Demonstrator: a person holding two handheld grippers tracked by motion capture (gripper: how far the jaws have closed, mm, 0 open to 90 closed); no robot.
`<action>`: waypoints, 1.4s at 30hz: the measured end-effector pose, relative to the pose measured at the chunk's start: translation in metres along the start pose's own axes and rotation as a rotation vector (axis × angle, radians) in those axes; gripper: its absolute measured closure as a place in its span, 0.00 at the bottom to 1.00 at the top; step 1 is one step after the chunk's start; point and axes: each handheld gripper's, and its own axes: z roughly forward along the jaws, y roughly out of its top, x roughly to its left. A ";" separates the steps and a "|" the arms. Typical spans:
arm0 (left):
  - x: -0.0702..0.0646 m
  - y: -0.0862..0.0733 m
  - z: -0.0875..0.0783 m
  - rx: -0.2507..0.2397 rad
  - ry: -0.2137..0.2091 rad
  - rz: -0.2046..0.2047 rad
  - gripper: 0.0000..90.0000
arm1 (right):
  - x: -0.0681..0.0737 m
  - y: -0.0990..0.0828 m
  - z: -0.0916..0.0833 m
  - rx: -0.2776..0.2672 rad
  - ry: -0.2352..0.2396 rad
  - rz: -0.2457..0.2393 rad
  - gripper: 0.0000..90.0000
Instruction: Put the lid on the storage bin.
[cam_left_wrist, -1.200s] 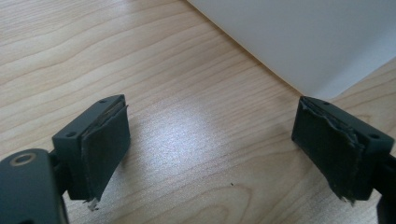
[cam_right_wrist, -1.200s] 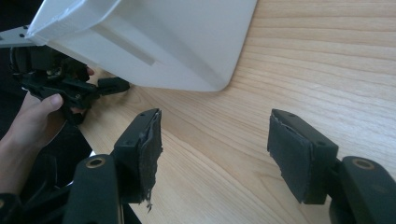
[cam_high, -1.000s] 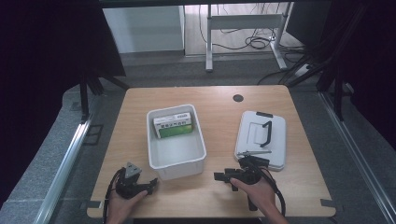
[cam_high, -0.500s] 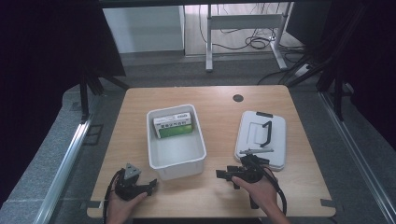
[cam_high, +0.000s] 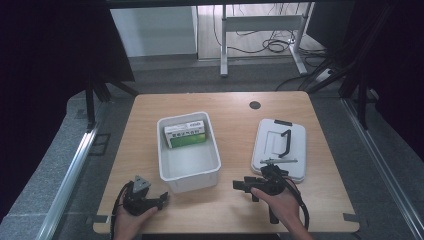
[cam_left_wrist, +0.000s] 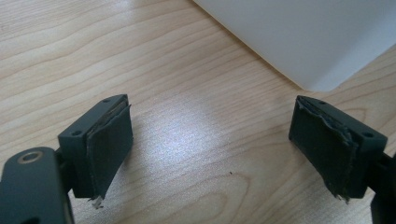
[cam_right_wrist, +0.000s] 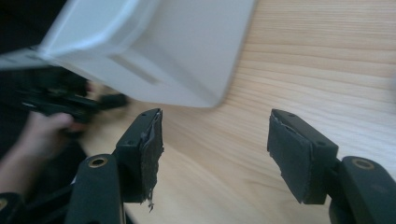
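The white rectangular plastic bin (cam_high: 189, 162) sits mid-counter, and it looks light and stiff, with smooth, probably slippery walls. The raised rim is the place to pinch it, best at the near short wall or one long side, since the flat walls offer nothing to bite on. Inside, at the bin's twelve o'clock end, lies a green-and-white cardboard box (cam_high: 186, 135), which should add little weight but may slide if the bin tips. The rest of the floor is bare.

At the bin's three o'clock lies a flat grey plastic lid with a black handle (cam_high: 280, 148), well apart from the bin.

The left tongs (cam_high: 161, 200) rest at the bin's seven o'clock, spread wide with nothing between them; in the left gripper view the bin's near corner (cam_left_wrist: 308, 42) sits just ahead. The right tongs (cam_high: 239, 185) sit at five o'clock, also released and empty, pointing toward the bin's wall (cam_right_wrist: 187, 51). Both lie on the pale wooden counter (cam_high: 235, 107).
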 end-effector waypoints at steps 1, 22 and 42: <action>0.000 0.000 0.000 0.000 0.000 0.000 0.15 | 0.000 0.000 0.000 0.000 0.000 0.000 0.40; -0.001 -0.002 -0.002 -0.002 0.001 -0.005 0.15 | 0.011 0.018 -0.029 -0.063 -0.036 -0.039 0.41; -0.002 -0.004 -0.003 -0.007 0.004 -0.010 0.15 | -0.008 0.044 -0.059 -0.105 -0.110 0.010 0.41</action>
